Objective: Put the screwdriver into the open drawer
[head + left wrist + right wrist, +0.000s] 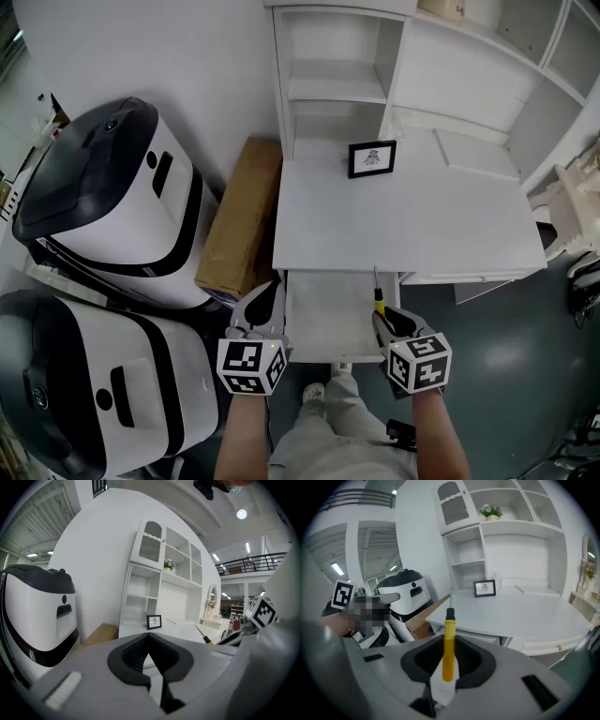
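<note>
A screwdriver [378, 298] with a yellow handle [448, 651] and a thin shaft sticks forward out of my right gripper [382, 317], which is shut on the handle [206, 639]. It hangs over the right front corner of the open white drawer [323, 319], pulled out from under the white desk [403, 220]. My left gripper [265, 302] is at the drawer's left front corner, its jaws [149, 635] shut with nothing between them. In the right gripper view, the right gripper [449, 638] points at the desk front.
A small framed picture [371, 158] stands at the back of the desk below white shelves [336, 80]. A brown cardboard box [242, 217] leans left of the desk. Two white-and-black machines [112, 187] [89, 384] fill the left side. The person's legs [323, 422] are below the drawer.
</note>
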The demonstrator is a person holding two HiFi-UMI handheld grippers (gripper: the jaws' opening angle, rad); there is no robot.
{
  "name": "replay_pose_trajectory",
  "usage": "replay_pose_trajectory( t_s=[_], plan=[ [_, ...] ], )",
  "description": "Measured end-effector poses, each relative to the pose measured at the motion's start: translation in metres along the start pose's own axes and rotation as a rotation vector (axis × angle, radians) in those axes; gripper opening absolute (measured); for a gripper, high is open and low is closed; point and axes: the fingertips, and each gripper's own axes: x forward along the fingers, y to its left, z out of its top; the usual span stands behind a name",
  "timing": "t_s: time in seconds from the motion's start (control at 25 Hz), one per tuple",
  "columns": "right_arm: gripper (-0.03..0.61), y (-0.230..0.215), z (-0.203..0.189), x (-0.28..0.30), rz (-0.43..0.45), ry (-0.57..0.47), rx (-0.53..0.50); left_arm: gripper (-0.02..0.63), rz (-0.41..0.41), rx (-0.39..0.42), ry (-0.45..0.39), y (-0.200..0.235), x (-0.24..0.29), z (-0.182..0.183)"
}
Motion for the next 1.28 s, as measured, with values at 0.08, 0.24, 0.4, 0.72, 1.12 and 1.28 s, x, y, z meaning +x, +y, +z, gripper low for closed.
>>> replay_pose_trajectory(
  t_s=[0.08,0.24,0.4,0.72,1.12,1.28],
  plan=[
    [0.078,-0.001,-0.01,0.006,0.008,0.031,0.006,0.009,0.003,-0.009,0.018,0.001,0.003,-0.008],
    [0.08,-0.002,-0.026,0.018,0.023,0.095,0.014,0.009,0.006,-0.018,0.043,0.003,0.008,-0.02],
    [0.078,-0.002,-0.043,0.032,0.047,0.187,0.018,0.009,0.021,-0.032,0.06,0.009,0.012,-0.026],
    [0.078,-0.003,-0.063,0.055,0.089,0.33,-0.004,0.009,0.037,-0.056,0.073,0.018,0.025,-0.03],
    [0.078,-0.012,-0.083,0.089,0.125,0.446,-0.036,0.009,0.043,-0.051,0.102,0.021,0.043,-0.034],
    [0.08,-0.016,-0.091,0.105,0.139,0.486,-0.042,0.009,0.052,-0.051,0.115,0.026,0.052,-0.036]
  ],
)
